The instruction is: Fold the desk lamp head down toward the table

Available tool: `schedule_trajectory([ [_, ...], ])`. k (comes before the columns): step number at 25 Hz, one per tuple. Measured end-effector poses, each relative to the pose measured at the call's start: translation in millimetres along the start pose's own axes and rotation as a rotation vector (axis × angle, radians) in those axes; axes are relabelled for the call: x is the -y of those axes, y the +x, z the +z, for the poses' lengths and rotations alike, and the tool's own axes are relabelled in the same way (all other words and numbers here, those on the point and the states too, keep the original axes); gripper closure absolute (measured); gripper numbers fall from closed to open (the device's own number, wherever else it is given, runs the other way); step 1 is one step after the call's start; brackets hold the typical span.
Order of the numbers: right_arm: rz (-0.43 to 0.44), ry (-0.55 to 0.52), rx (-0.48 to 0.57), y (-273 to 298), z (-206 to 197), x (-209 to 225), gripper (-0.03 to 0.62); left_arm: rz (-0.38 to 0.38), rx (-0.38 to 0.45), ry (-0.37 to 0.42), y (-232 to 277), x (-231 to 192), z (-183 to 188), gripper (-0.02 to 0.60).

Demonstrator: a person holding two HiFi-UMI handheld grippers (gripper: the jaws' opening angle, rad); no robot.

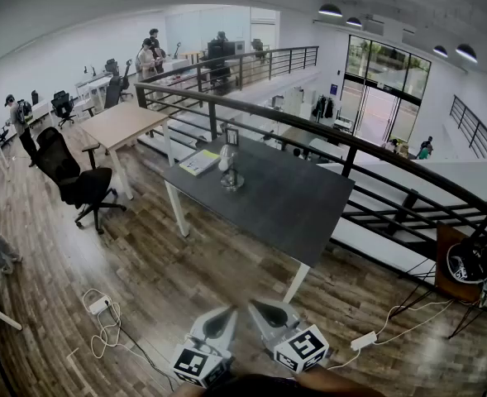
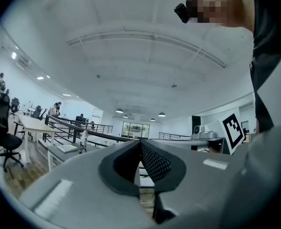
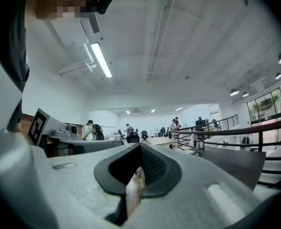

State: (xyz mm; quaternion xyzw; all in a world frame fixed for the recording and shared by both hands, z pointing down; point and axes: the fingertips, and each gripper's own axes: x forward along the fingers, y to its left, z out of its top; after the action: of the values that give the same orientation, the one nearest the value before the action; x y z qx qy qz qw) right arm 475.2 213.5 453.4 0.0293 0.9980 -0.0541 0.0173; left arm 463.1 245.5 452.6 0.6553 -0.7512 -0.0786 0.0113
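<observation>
**Left gripper and right gripper: both closed, empty, held well short of the table.**

The head view shows the layout: the desk lamp stands upright on a round base on the dark matte table, beside a book. The gripper views show grey moulded jaws whose black dimpled pads meet with nothing between them. The marker cubes carry black-and-white squares and no legible text.

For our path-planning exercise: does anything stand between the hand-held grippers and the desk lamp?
Nothing visible does. Only floor and bare tabletop separate the left hand-held gripper and right hand-held gripper from the desk lamp; the booklet lies beside it.
</observation>
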Motion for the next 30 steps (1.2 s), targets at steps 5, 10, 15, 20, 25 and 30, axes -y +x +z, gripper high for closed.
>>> schedule_trajectory([
  [5,0.004,-0.013,-0.014,6,-4,-3,0.592,-0.001,-0.003,-0.012,-1,-7,-2,0.580],
  [10,0.006,-0.038,-0.032,14,-9,-1,0.592,-0.005,-0.007,-0.019,1,-16,-4,0.580],
  [15,0.012,-0.027,-0.030,32,-17,4,0.592,-0.013,-0.007,-0.030,7,-35,-7,0.580],
  [20,0.015,-0.020,-0.036,65,-22,9,0.591,-0.023,-0.012,-0.045,16,-67,-6,0.580],
  [25,0.004,-0.016,-0.041,121,-22,11,0.591,-0.032,0.002,-0.037,21,-123,1,0.580],
  [30,-0.008,-0.016,-0.036,184,-14,8,0.591,-0.046,0.008,-0.009,25,-184,29,0.580],
])
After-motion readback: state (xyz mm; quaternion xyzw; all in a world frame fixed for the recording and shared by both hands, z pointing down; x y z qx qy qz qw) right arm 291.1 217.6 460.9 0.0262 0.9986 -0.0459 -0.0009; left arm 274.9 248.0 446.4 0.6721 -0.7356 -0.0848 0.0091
